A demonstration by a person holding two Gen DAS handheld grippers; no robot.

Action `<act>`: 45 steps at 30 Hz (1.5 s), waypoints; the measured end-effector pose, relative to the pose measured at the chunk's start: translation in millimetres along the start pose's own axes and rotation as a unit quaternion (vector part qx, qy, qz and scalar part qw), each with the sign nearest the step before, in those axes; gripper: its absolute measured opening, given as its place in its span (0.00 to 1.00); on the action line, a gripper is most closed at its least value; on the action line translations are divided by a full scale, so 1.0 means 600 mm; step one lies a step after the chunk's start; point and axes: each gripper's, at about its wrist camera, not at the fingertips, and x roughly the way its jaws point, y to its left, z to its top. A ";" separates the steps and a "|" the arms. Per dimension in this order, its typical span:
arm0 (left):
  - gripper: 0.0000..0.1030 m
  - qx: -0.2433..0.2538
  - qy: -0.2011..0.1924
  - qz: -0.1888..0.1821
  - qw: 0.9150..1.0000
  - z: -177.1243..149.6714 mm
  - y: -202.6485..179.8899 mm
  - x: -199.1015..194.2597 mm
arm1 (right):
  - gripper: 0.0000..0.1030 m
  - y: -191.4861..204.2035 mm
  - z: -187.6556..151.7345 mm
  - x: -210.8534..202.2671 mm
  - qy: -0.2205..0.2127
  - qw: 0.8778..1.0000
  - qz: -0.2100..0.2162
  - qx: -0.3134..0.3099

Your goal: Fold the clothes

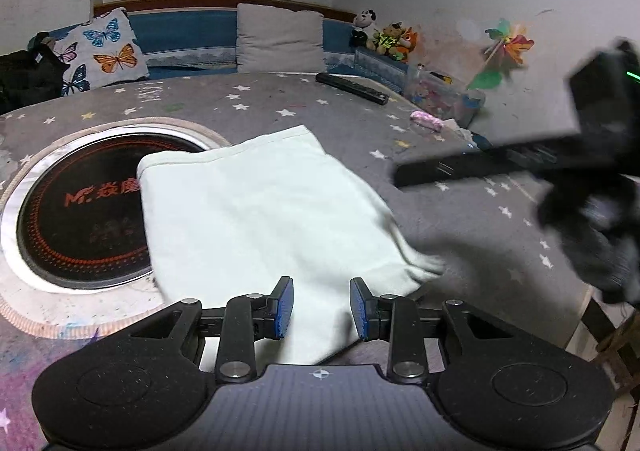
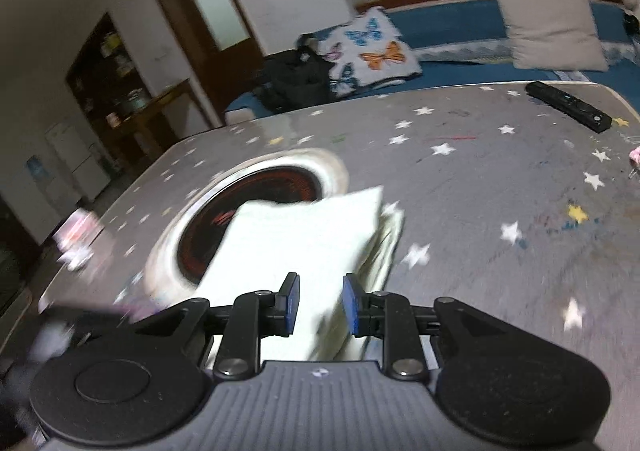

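One pale cloth, folded, lies on the star-print table, its far corner overlapping the round black hotplate set in the tabletop. Left gripper: blue pads apart, nothing pinched; the cloth's near edge lies below the gap, released. Right gripper: pads apart, cloth seen between and beyond them; the view is motion-blurred, so I cannot tell whether it grasps the cloth. In the left view the right gripper shows as a dark blur at the right edge. Count: one cloth, one remote, two cushions, butterfly and plain, three or so plush toys, one pinwheel.
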 end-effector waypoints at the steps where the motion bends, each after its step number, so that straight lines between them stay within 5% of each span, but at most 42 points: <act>1: 0.32 0.002 0.001 0.002 1.000 -0.002 0.000 0.000 | 0.23 0.009 -0.011 -0.011 0.002 1.000 0.006 -0.006; 8: 0.31 0.014 0.009 0.016 1.000 -0.016 0.001 0.008 | 0.23 0.046 -0.083 -0.015 0.019 0.999 -0.017 -0.047; 17: 0.31 -0.002 0.020 0.030 0.999 -0.025 0.026 0.010 | 0.23 -0.018 -0.106 -0.044 0.008 0.994 -0.102 0.028; 26: 0.31 -0.009 0.022 0.043 0.999 -0.025 0.033 0.009 | 0.23 0.059 -0.083 -0.017 -0.032 0.998 -0.018 -0.042; 37: 0.30 -0.012 0.020 0.048 0.999 -0.027 0.043 0.007 | 0.23 0.007 -0.132 -0.038 0.006 0.997 -0.077 0.006; 45: 0.32 0.039 0.001 0.021 0.999 -0.036 0.010 -0.027 | 0.22 0.014 -0.132 -0.040 0.000 0.999 -0.048 0.001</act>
